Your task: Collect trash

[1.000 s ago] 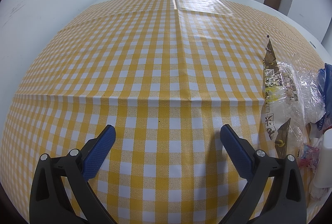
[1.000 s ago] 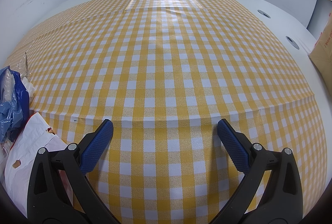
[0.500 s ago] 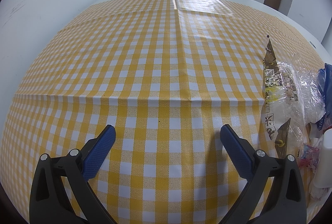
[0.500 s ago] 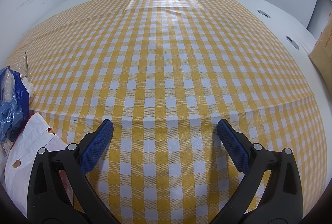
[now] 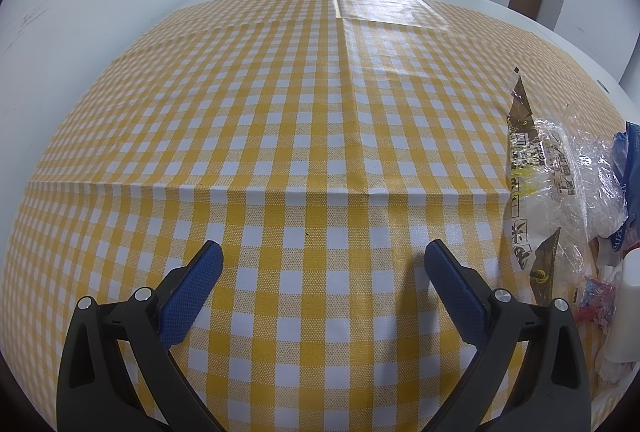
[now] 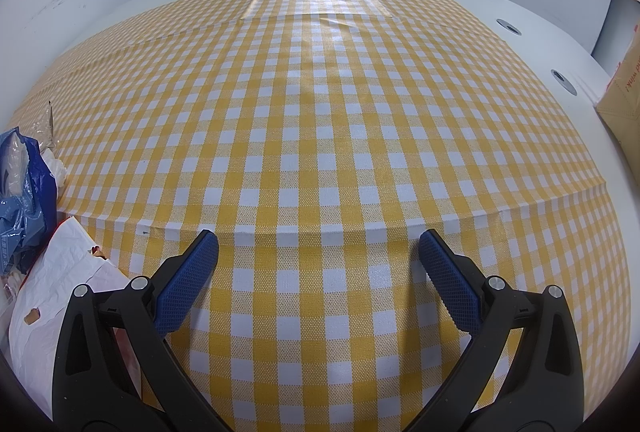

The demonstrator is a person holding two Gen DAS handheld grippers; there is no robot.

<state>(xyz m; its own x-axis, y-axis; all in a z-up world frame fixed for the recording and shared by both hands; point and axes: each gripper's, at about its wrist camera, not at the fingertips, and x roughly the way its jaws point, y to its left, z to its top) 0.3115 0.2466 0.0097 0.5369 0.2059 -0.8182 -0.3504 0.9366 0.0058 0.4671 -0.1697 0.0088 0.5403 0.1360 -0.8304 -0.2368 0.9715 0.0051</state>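
Both my claws hang with jaws apart and empty over the checked bench (image 5: 304,120). My left claw (image 5: 322,260) has the trash to its right: a clear printed wrapper (image 5: 560,168), crinkly and nearly weightless, likely slippery. My right claw (image 6: 318,252) has a blue plastic bag (image 6: 24,200) and a white paper bag (image 6: 60,280) to its left. All look soft; I judge a pinch on a bunched fold holds better than a flat edge.
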